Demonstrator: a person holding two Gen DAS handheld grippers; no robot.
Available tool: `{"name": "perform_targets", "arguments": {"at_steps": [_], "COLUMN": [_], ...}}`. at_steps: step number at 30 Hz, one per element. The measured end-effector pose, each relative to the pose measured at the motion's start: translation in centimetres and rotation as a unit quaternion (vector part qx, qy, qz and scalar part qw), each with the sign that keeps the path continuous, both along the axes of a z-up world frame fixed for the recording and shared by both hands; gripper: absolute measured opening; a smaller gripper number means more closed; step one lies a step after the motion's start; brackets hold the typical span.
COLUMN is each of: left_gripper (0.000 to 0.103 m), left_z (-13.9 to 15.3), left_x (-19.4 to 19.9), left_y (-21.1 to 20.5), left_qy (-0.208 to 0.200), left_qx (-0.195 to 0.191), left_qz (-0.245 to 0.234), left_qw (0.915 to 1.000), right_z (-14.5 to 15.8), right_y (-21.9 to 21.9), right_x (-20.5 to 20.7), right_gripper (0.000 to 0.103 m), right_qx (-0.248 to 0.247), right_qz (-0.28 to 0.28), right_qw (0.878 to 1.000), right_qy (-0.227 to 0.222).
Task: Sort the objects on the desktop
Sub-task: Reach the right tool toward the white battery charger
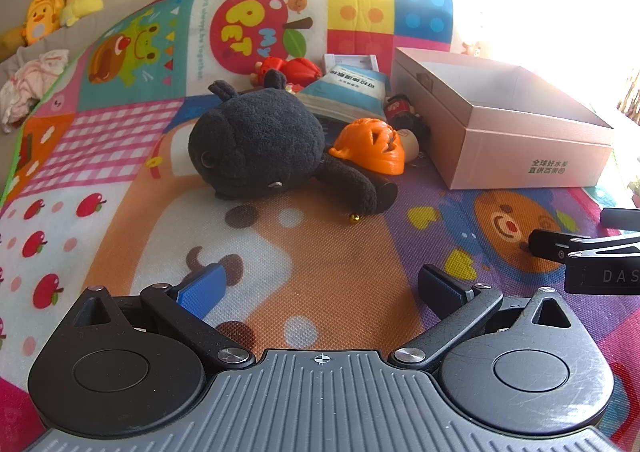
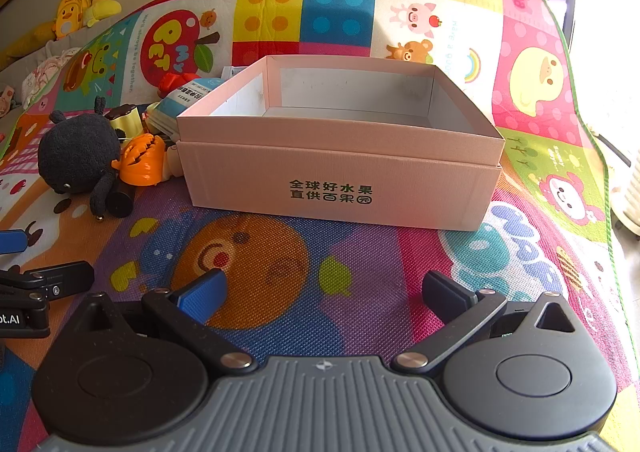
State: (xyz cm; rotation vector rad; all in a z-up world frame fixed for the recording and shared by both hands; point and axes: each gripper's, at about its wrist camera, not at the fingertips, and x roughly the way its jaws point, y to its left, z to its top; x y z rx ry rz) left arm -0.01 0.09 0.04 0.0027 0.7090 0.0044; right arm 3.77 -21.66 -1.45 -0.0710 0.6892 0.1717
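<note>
A black plush toy [image 1: 256,140] lies on the colourful play mat, ahead of my left gripper [image 1: 320,288], which stands open with nothing between its fingers. Beside the plush sit an orange pumpkin toy [image 1: 372,146], a blue-and-white booklet [image 1: 352,92], a red toy [image 1: 292,70] and a small black-and-red item [image 1: 400,108]. An open pink cardboard box [image 2: 340,172] stands straight ahead of my right gripper [image 2: 326,292], also open and holding nothing. The box looks empty inside. The plush [image 2: 78,156] and pumpkin [image 2: 142,164] show at the left of the right wrist view.
A small gold bell [image 1: 354,218] lies near the plush's leg. A black cylinder [image 2: 120,202] rests by the plush. Yellow stuffed toys [image 1: 52,10] and cloth [image 1: 32,80] lie on a sofa at far left. The other gripper's fingers [image 1: 576,248] show at the right edge.
</note>
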Motion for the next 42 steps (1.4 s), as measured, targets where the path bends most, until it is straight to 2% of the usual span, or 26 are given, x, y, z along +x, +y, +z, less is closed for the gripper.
{"name": "perform_targets", "arguments": {"at_steps": [24, 37, 42], "left_gripper": [0.103, 0.103, 0.103], "left_z": [0.0, 0.2, 1.7], "left_x": [-0.3, 0.1, 2.4], "left_y": [-0.1, 0.7, 0.6], "left_qy": [0.003, -0.001, -0.034], "left_qx": [-0.001, -0.015, 0.037], "left_qz": [-0.001, -0.008, -0.004], "left_qw": [1.0, 0.9999, 0.9987], "right_z": [-0.1, 0.5, 0.6], "right_y": [0.0, -0.3, -0.2], "right_x": [-0.1, 1.3, 1.3], "right_gripper": [0.103, 0.103, 0.103], "right_qx": [-0.001, -0.012, -0.016], "right_qz": [0.0, 0.028, 0.022], "right_qw": [1.0, 0.999, 0.999], "right_qy": [0.001, 0.039, 0.046]}}
